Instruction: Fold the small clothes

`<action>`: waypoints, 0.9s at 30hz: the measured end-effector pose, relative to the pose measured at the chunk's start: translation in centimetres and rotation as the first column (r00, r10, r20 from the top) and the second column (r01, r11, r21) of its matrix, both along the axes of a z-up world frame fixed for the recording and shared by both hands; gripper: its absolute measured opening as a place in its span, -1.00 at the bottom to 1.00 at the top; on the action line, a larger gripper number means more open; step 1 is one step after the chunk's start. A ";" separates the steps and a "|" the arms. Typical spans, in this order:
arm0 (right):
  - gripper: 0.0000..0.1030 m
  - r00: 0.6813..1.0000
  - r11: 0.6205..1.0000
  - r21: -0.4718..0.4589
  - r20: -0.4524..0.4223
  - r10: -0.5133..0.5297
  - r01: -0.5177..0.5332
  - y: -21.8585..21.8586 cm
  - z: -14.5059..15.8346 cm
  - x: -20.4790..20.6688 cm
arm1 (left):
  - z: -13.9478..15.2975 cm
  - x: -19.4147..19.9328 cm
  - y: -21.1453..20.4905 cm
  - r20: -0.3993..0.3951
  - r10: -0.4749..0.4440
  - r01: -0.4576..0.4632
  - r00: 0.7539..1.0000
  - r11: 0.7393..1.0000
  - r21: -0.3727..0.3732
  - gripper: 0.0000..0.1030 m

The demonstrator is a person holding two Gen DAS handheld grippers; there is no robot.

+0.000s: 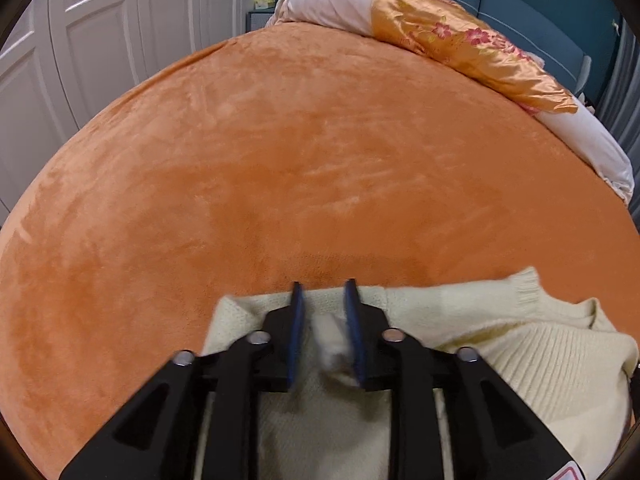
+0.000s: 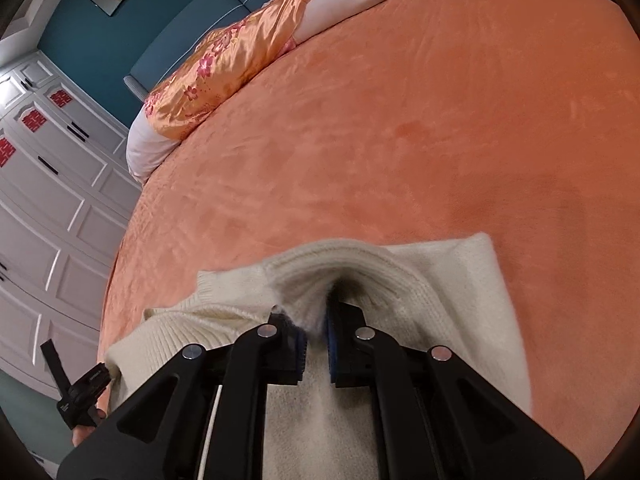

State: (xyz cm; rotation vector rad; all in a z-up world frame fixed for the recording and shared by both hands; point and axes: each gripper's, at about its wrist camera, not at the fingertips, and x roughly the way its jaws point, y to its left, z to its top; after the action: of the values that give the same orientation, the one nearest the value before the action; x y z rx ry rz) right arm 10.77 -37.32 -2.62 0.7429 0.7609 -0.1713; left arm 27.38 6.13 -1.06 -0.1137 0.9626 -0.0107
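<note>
Only in the left wrist view do we see the left gripper with its blue pads spread a little way apart; a bunched tuft of the cream knit sweater sits between them, though we cannot tell whether they pinch it. This view also shows white panelled doors at the left.

Only the right wrist view shows the right gripper, its tongs pressed nearly together on a raised ridge of the sweater's ribbed knit. It also shows a white cabinet with red emblems and, at lower left, the other tool's black body.

The sweater lies on the near edge of the orange bedspread, partly folded, with a ribbed band along its right side. An orange floral pillow lies at the far end.
</note>
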 end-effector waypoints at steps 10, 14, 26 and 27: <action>0.01 0.960 0.991 0.122 0.264 -0.093 0.062 -2.6 4.0 -4.7 | 7.4 -2.4 6.4 0.183 0.111 -0.066 0.977 0.970 -0.235 0.41; 0.01 0.959 0.992 0.066 0.257 -0.121 0.108 -4.1 6.8 -7.8 | 10.2 -4.4 7.5 0.162 0.023 0.010 0.987 0.980 -0.199 0.44; 0.01 0.990 0.969 -0.232 -0.128 0.062 -0.091 3.3 3.3 -15.6 | 2.6 -15.1 6.8 -0.188 -0.084 0.059 0.979 0.989 -0.134 0.34; -0.04 0.989 0.968 -0.234 -0.140 0.056 -0.088 3.4 3.0 -16.1 | 2.2 -15.3 7.0 -0.202 -0.083 0.053 0.976 0.987 -0.149 0.23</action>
State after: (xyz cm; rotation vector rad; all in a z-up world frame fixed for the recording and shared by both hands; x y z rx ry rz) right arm -5.29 -33.96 0.41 0.4764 0.8749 -0.2444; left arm 12.05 13.13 1.18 -0.2177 1.1747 -0.1334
